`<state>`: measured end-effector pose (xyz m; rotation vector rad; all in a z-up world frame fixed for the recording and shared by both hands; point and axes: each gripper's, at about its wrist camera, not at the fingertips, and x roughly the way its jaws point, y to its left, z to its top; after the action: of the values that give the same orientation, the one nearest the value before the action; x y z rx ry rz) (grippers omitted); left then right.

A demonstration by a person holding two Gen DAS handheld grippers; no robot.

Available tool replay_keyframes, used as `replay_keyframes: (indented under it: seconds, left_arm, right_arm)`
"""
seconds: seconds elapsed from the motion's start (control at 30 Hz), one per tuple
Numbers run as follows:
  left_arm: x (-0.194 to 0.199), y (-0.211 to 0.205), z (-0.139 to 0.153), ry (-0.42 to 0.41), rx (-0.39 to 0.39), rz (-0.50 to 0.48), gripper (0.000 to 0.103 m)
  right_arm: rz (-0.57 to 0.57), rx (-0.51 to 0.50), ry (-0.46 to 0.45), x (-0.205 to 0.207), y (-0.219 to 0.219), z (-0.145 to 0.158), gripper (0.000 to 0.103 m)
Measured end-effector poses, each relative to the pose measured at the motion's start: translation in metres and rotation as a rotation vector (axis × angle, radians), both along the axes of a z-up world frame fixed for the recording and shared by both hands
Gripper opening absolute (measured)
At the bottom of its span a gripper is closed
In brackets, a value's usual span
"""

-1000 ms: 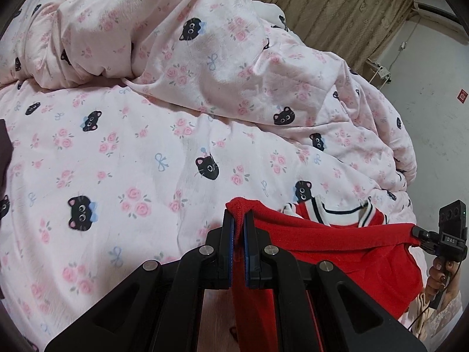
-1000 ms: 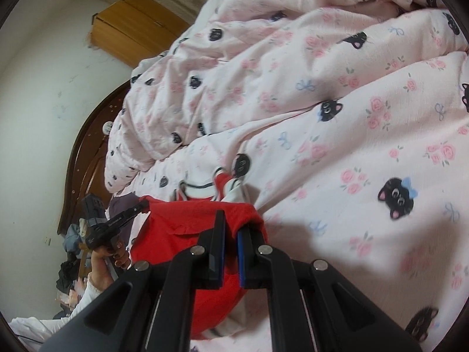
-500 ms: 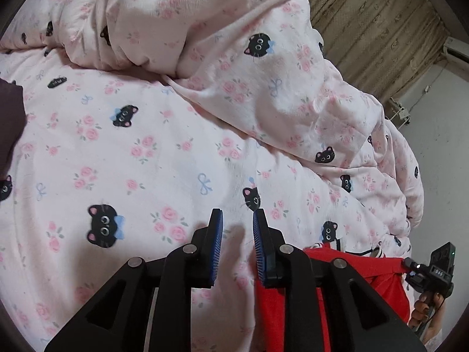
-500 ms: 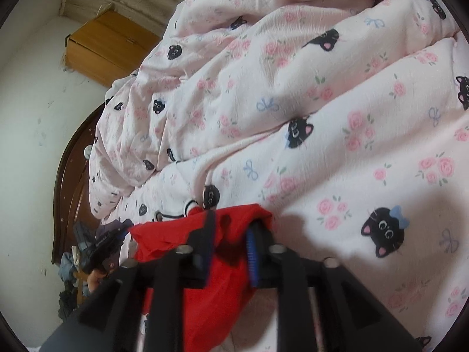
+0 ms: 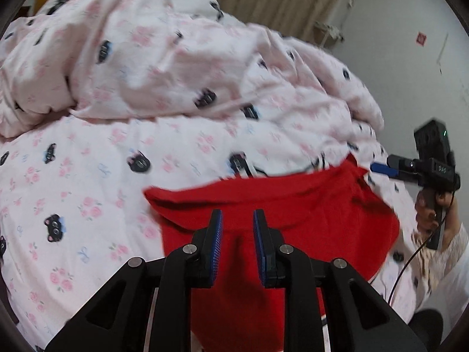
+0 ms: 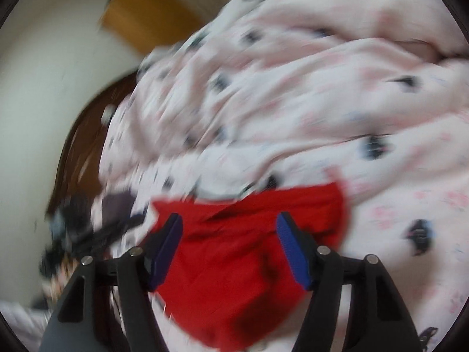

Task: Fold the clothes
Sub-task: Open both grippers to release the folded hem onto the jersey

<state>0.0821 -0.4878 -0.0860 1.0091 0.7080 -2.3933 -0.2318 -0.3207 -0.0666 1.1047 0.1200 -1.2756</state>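
Red knit garment [image 5: 278, 205] lay flat, folded edge crosswise ahead of left gripper [image 5: 236, 220], slightly parted, empty; right gripper [image 6: 230, 226] opening, empty.

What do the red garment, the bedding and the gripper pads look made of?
Red garment: soft matte fabric, likely knit or cotton; it drapes in limp folds.
Cat-print quilt: printed woven cloth, probably padded; it bunches in thick rolls.
Left gripper pads: blue, ribbed, rubber-like, on black fingers that look like hard plastic.

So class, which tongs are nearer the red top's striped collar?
Right. The right tongs sit just beside the striped collar; the left tongs hang over the red top, nearer its folded front.
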Motion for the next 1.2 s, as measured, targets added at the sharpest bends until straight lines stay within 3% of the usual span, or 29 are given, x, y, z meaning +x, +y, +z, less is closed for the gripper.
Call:
replay_keyframes:
  seconds: [0.2, 0.4, 0.47, 0.63, 0.87, 0.97, 1.2]
  left_arm:
    - [-0.025, 0.001, -0.031, -0.168, 0.048, -0.053, 0.018]
    - [-0.032, -0.024, -0.04, -0.136, 0.076, 0.018, 0.018]
    - [-0.028, -0.032, -0.036, -0.102, 0.049, 0.066, 0.018]
    - [-0.007, -0.054, -0.032, -0.057, 0.019, 0.205, 0.018]
    - [-0.001, -0.058, -0.026, -0.025, 0.001, 0.238, 0.018]
    - [-0.005, -0.054, -0.025, -0.028, 0.013, 0.203, 0.018]
    - [-0.012, -0.035, -0.022, -0.041, 0.014, 0.135, 0.018]
  right_arm:
    - [0.295, 0.169, 0.201, 0.084, -0.035, -0.018, 0.057]
    - [0.318, 0.307, 0.301, 0.097, -0.07, -0.045, 0.053]
    - [0.291, 0.307, 0.318, 0.092, -0.076, -0.045, 0.046]
    - [0.141, 0.241, 0.325, 0.064, -0.088, -0.025, 0.045]
    - [0.058, 0.142, 0.391, 0.052, -0.089, 0.004, 0.047]
    - [0.11, 0.136, 0.44, 0.067, -0.097, 0.011, 0.047]
    - [0.327, 0.204, 0.666, 0.136, -0.128, -0.003, 0.046]
